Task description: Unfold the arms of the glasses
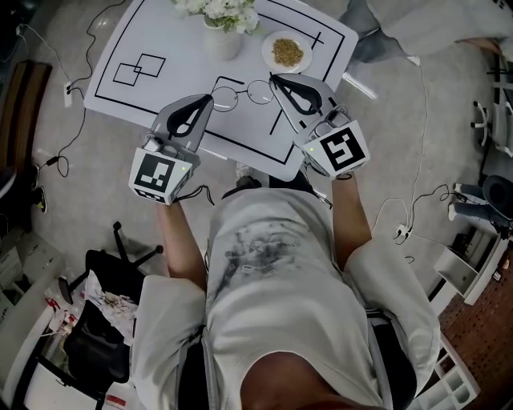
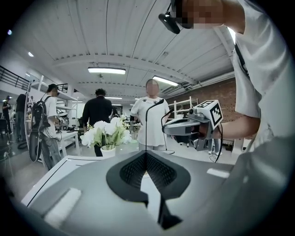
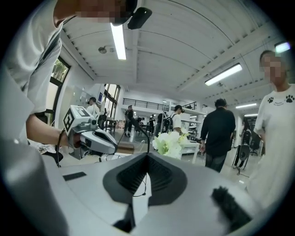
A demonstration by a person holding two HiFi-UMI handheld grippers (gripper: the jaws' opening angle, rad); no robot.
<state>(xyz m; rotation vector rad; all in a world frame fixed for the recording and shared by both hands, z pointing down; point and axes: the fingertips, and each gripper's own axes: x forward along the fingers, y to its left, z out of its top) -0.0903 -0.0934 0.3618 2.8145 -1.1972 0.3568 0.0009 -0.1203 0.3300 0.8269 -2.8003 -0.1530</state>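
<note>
On white table with black line markings: two containers at the far edge, and the task item is held over the middle.

- left gripper and right gripper come in from the near side, tips converging and well apart from each other. Both pairs of jaws are closed down to a hairline. In each gripper view a thin dark wire runs out from between the pads, so each one is pinching one end of the glasses.
- white vase: upright and holding a bunch of white flowers. It sits beyond the grippers, clear of them.
- small white dish: just right of the vase, not touching it, with a pile of brownish grain in the centre. The right gripper's tip is near its rim but off it.
- glasses: thin wire frame with round lenses, strung between the two gripper tips. Long axis runs left-right across the head view, right end slightly further from the person. Lenses are side by side, with the bridge roughly midway between the tips. The left gripper view shows the wire arcing up off the jaws into free air. How far the frame is off the tabletop is unclear.
</note>
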